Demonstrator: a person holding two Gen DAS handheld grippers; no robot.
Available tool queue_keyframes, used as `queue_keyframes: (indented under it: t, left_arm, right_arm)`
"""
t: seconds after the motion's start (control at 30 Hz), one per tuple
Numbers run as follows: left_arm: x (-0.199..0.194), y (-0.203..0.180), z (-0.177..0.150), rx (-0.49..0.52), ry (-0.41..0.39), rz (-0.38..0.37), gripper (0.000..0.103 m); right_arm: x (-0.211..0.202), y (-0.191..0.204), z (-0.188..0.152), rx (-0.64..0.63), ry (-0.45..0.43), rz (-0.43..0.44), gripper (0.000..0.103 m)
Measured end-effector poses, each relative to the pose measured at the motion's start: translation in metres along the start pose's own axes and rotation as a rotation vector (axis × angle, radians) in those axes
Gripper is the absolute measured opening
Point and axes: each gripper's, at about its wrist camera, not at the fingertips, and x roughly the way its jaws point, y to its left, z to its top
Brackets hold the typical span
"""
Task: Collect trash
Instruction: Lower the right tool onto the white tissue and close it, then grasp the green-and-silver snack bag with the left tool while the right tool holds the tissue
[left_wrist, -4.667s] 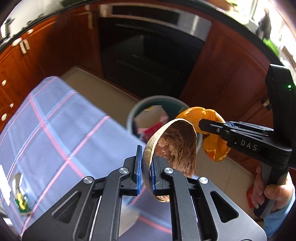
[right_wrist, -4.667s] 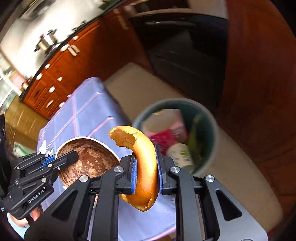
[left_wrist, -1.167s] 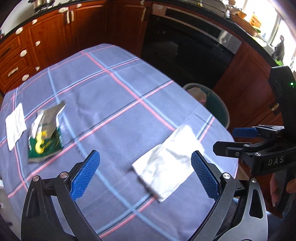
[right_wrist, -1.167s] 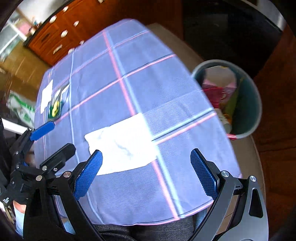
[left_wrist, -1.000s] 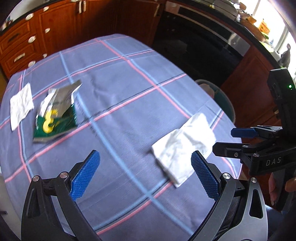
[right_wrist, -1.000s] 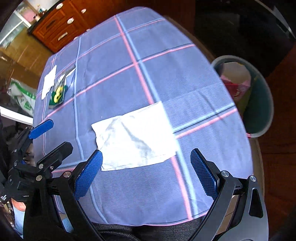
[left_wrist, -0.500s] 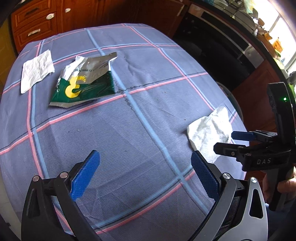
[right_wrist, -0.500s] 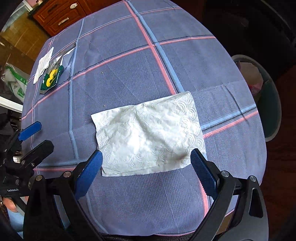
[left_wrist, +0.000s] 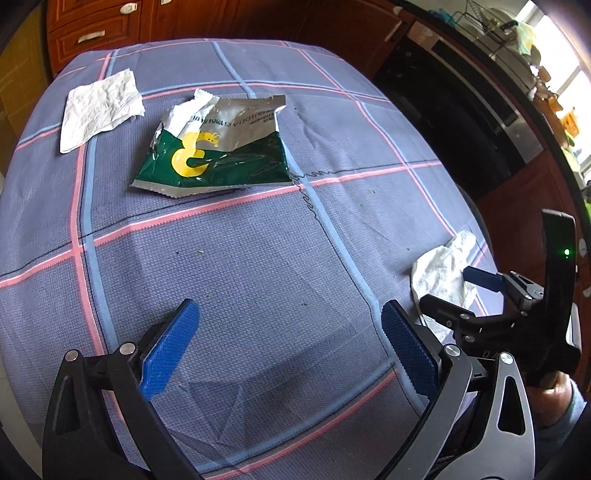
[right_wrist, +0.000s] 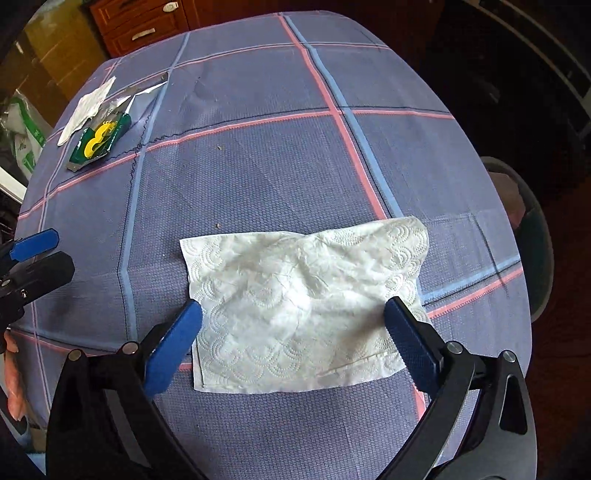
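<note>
A torn green and silver snack wrapper (left_wrist: 218, 155) lies on the blue plaid tablecloth (left_wrist: 258, 258), with a crumpled white napkin (left_wrist: 99, 107) at its far left. My left gripper (left_wrist: 288, 347) hovers open and empty over bare cloth, short of the wrapper. A larger white paper napkin (right_wrist: 303, 302) lies flat near the table's right edge; my right gripper (right_wrist: 295, 339) is open just above it, its blue pads either side of the napkin's near half. In the right wrist view the wrapper (right_wrist: 99, 140) and small napkin (right_wrist: 86, 109) sit far left.
A round grey-green trash bin (right_wrist: 535, 251) stands on the floor just past the table's right edge. Wooden cabinets with drawers (left_wrist: 96, 33) and a dark oven (left_wrist: 472, 110) line the back. A hand (left_wrist: 554, 391) holds the right gripper's handle.
Both grippers released the coconut shell and orange peel they carried to the bin, then opened and swung back over the table. Lately the left closed in on the wrapper, the right dropped over the napkin.
</note>
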Motion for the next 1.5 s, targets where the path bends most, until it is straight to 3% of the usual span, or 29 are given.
queue_keyframes:
  t: [0.03, 0.13, 0.2, 0.43, 0.77, 1.03, 1.27, 1.5]
  left_arm:
    - [-0.001, 0.0, 0.0, 0.0, 0.0, -0.001, 0.099]
    - [0.0, 0.0, 0.002, 0.0, 0.001, -0.003, 0.099]
    - [0.0, 0.0, 0.003, -0.001, 0.001, -0.006, 0.099]
    - [-0.002, -0.001, 0.012, 0.02, -0.011, 0.022, 0.099]
    - [-0.012, 0.027, 0.063, -0.022, -0.089, 0.133, 0.099]
    - [0.017, 0.014, 0.102, -0.01, -0.05, 0.111, 0.099]
    - [0.041, 0.017, 0.11, 0.023, -0.009, 0.276, 0.099]
    - [0.032, 0.037, 0.109, 0.003, -0.01, 0.347, 0.099]
  right_arm:
    - [-0.001, 0.001, 0.0, -0.008, -0.01, 0.004, 0.086]
    - [-0.009, 0.007, 0.005, -0.044, -0.037, 0.02, 0.052]
    - [-0.011, 0.011, 0.01, -0.053, -0.04, 0.038, 0.009]
    - [-0.013, 0.005, 0.021, -0.002, -0.018, 0.155, 0.006]
    - [-0.003, 0.005, 0.054, 0.012, -0.007, 0.214, 0.006]
    - [0.011, -0.008, 0.057, 0.063, 0.034, 0.315, 0.008]
    - [0.015, -0.016, 0.056, 0.076, 0.031, 0.375, 0.007]
    - [0.017, -0.028, 0.054, 0.117, 0.036, 0.442, 0.006]
